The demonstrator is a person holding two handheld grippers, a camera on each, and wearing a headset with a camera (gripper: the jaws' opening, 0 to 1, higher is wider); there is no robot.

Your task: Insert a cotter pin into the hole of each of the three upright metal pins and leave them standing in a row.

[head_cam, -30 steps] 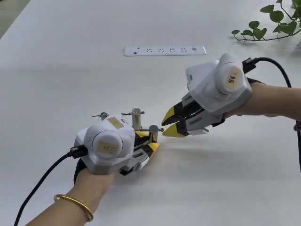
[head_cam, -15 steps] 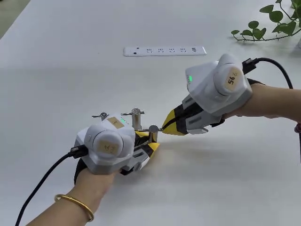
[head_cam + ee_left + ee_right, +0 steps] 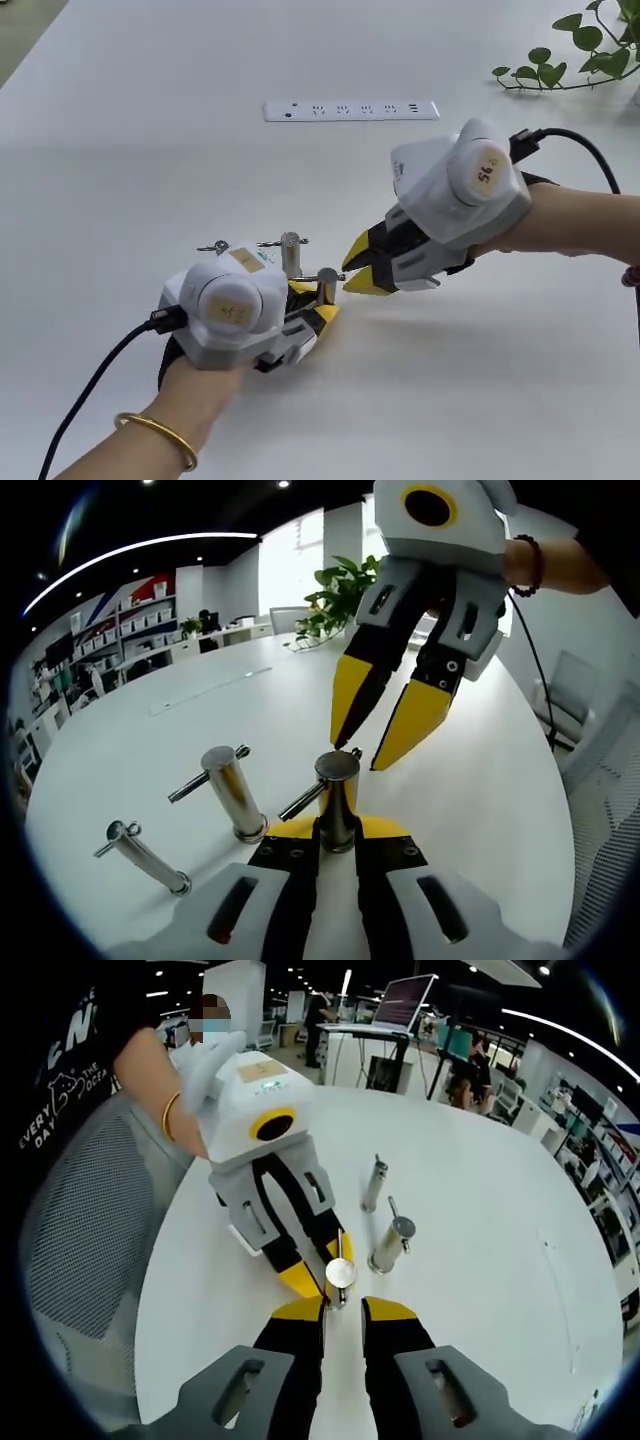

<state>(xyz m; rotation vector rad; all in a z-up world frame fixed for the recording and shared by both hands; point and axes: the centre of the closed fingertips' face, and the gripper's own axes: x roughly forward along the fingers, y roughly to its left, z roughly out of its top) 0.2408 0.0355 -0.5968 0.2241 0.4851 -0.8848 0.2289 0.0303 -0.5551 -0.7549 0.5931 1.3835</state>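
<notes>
l gripper pinched the near pin. r gripper had jaws spread at its 1 o'clock. risk: bumping the cotter pin could tip it.

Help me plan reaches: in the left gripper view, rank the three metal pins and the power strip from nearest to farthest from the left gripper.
1. The clamped pin, between the jaws of the left gripper.
2. The middle pin, just to its left.
3. The leftmost pin, at the row's end.
4. The power strip, far across the table.
</notes>
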